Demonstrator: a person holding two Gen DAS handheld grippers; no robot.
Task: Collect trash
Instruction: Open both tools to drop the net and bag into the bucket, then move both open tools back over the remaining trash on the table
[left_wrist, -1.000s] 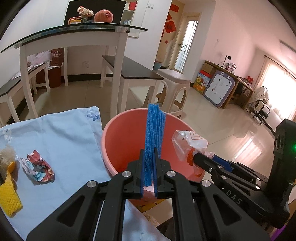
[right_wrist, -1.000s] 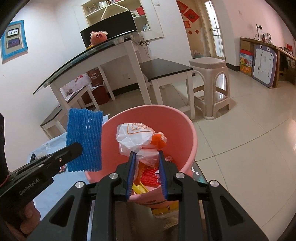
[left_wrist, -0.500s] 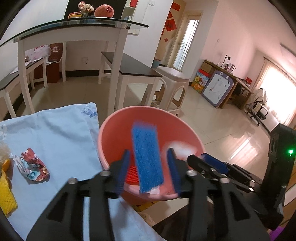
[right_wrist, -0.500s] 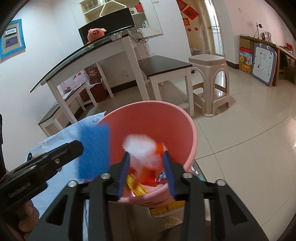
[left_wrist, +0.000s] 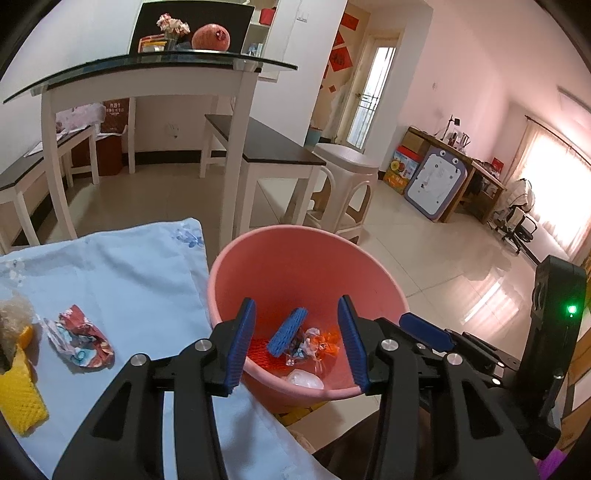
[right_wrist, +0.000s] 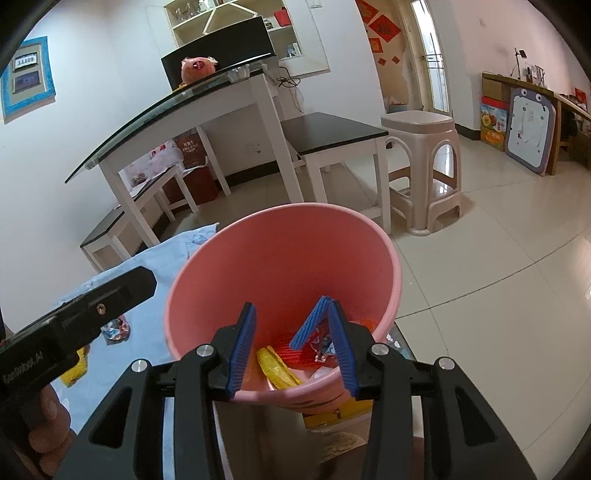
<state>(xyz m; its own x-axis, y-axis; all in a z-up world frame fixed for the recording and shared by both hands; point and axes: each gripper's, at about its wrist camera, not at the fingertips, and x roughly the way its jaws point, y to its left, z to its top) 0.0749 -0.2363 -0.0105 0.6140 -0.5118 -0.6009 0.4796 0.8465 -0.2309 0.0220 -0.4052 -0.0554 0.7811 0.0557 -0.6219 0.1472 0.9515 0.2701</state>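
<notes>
Pink bucket (left_wrist: 258, 258) already holds blue foam net (left_wrist: 287, 331) and wrappers; left gripper (left_wrist: 297, 341) and right gripper (right_wrist: 291, 345) hover above it, spread, empty; crumpled wrapper (left_wrist: 79, 338) and yellow net (left_wrist: 20, 400) remain on cloth.

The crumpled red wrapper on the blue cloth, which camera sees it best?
The left wrist view: the crumpled red wrapper lies whole and unblocked on the blue cloth. The right wrist view shows only a small scrap of it behind the left gripper.
</notes>
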